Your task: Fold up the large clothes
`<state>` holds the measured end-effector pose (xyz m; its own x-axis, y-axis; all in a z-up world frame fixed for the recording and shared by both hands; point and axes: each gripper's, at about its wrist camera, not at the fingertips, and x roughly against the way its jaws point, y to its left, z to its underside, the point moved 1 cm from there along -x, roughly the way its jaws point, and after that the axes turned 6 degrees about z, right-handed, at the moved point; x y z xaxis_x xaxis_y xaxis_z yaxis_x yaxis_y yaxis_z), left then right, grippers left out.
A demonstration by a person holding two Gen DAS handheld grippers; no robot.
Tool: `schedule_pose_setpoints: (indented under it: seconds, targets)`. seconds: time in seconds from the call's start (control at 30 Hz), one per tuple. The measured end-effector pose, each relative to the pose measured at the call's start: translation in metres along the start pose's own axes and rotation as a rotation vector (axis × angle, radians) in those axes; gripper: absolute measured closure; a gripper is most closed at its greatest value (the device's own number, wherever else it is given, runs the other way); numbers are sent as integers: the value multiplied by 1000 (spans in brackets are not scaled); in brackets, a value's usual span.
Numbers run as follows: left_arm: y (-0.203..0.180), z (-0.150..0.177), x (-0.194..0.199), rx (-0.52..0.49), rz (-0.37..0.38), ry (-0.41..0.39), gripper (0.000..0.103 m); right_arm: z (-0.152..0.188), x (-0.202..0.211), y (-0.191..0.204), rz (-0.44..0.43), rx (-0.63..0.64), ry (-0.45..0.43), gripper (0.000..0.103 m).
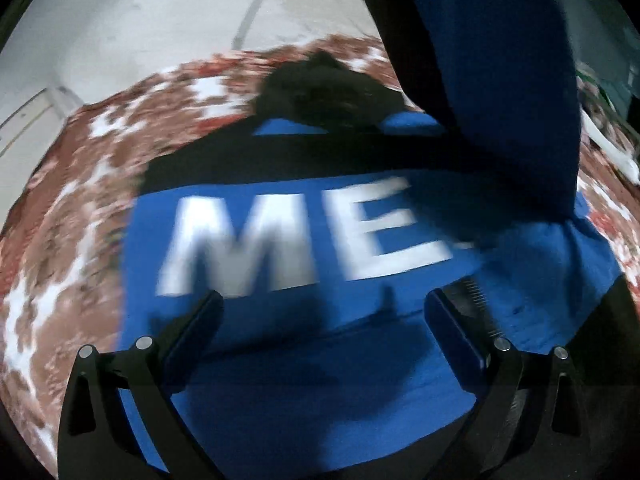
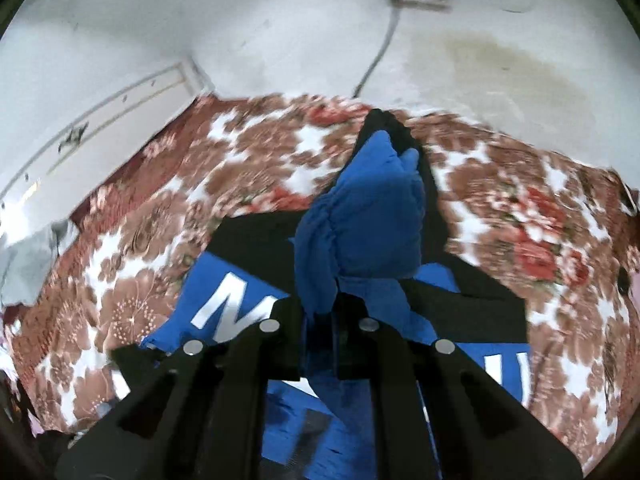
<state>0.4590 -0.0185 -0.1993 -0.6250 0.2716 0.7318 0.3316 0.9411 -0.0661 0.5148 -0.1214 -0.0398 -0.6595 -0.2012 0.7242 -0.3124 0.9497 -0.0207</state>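
R gripper (image 2: 334, 312), blue shirt (image 1: 328, 360): "ME".

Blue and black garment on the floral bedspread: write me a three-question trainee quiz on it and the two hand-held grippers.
1. True or false: the left hand-held gripper is clamped on the garment.
2. Multiple choice: what does the right hand-held gripper hold? A) a corner of the floral bedspread B) a bunched blue sleeve of the garment C) nothing
3. Fill in: the large letters printed on the garment's blue panel are coloured ____.

Key: 1 false, its jaws stand wide apart above the cloth with nothing between them; 2 B, the jaws are shut on the lifted sleeve; 3 white.
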Motion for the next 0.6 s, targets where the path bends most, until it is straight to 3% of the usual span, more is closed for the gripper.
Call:
schedule_pose_setpoints:
  seconds: [0.07, 0.17, 0.27, 0.3, 0.37, 0.4, 0.43, 0.53, 0.6]
  targets:
    - [29, 5, 4, 48, -25, -15, 5, 5, -27, 28, -8, 28, 39, 94]
    - [73, 12, 5, 192, 37, -16, 5, 13, -66, 58, -1, 56, 111, 93]
    - [110, 21, 14, 323, 49, -101, 5, 22, -96, 79, 33, 91, 157, 91]
    - [125, 25, 14, 392, 48, -115, 5, 24, -104, 83, 23, 95, 177, 85]
    - [137, 28, 8, 435, 69, -93, 5, 26, -119, 87, -30, 58, 221, 65]
    - [142, 29, 6, 447, 86, -81, 5, 26, -122, 90, -32, 54, 222, 44]
    - [144, 29, 5, 446, 94, -78, 5, 25, -121, 92, -28, 54, 213, 34]
    - [139, 28, 8, 403, 97, -82, 5, 24, -117, 95, -52, 47, 215, 25]
    - [136, 26, 10, 370, 96, -94, 5, 29, -112, 88, -58, 42, 217, 24]
